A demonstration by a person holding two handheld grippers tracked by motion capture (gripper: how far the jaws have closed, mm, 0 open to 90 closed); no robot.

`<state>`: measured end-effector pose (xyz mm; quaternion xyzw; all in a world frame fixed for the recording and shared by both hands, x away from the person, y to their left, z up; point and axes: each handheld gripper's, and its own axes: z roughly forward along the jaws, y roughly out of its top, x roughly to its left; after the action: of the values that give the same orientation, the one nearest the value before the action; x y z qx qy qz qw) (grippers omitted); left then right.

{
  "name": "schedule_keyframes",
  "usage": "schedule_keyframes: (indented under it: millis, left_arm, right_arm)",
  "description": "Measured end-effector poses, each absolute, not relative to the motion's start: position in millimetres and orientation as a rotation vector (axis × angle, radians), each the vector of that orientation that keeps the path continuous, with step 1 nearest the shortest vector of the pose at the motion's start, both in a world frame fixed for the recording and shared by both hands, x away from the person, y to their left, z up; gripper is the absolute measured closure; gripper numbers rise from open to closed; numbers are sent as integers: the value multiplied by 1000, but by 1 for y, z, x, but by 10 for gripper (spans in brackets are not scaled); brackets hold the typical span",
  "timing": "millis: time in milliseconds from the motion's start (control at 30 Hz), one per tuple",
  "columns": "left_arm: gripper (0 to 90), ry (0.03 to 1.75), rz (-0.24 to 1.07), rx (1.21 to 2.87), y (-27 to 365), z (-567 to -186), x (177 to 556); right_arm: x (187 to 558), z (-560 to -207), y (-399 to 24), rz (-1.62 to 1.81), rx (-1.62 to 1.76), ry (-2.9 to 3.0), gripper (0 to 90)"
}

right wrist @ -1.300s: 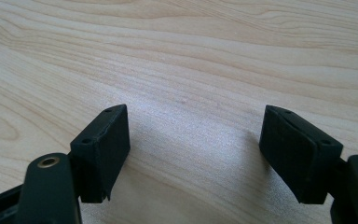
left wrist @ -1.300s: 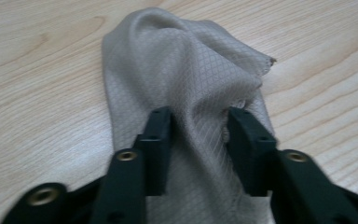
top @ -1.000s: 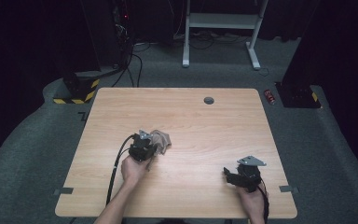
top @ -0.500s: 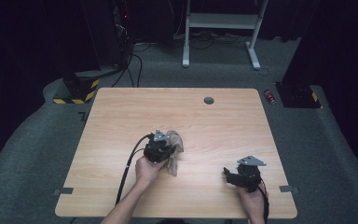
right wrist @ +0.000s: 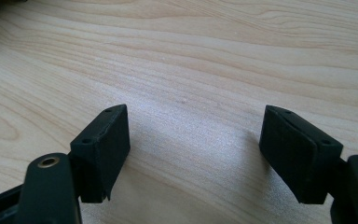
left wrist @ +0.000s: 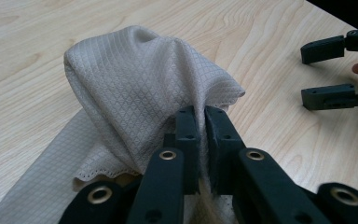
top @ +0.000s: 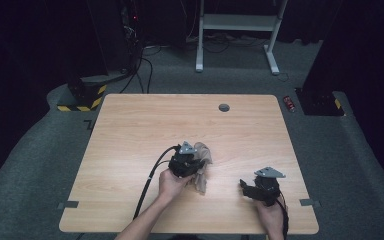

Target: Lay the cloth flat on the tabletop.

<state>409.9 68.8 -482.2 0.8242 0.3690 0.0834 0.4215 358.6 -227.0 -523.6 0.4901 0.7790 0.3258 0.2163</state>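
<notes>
A beige waffle-weave cloth [top: 203,162] lies bunched near the middle of the wooden table [top: 180,120]. My left gripper [top: 195,167] is shut on it. In the left gripper view the jaws [left wrist: 204,119] pinch a fold of the cloth [left wrist: 140,84], which rises in a hump while the rest trails on the wood. The jaws have just eased apart slightly, with the fabric still between them. My right gripper [top: 243,187] rests near the front right of the table. It stands open [right wrist: 193,140] over bare wood. It also appears at the edge of the left gripper view [left wrist: 305,74].
A small round grommet [top: 224,107] sits in the table's far edge area. A red object [top: 290,103] lies on the carpet beyond the right corner. A white desk frame [top: 235,25] and cables stand farther back.
My left hand has moved to the right and slightly toward the front edge, dragging the cloth with it. The right hand has stayed where it was.
</notes>
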Motion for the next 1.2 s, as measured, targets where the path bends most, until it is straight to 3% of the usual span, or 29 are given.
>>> schedule_keyframes:
  millis: [200, 333, 367, 567, 800, 1200]
  left_arm:
    - [673, 926, 207, 2070, 69, -483, 409]
    - [618, 930, 268, 2075, 76, -479, 403]
    - [599, 939, 278, 2082, 81, -480, 399]
    - [581, 976, 291, 2094, 98, -493, 385]
    - [573, 1053, 252, 2073, 110, -506, 373]
    - [530, 1054, 295, 2092, 86, -515, 342]
  right_arm:
    - [358, -523, -227, 905, 1360, 2154, 274]
    - [357, -523, -226, 913, 1353, 2148, 350]
    - [356, -523, -226, 918, 1350, 2143, 415]
    - [354, -522, -220, 963, 1374, 2142, 512]
    - [348, -514, -194, 1131, 1262, 2243, 551]
    - [368, -512, -129, 1135, 984, 2528, 642]
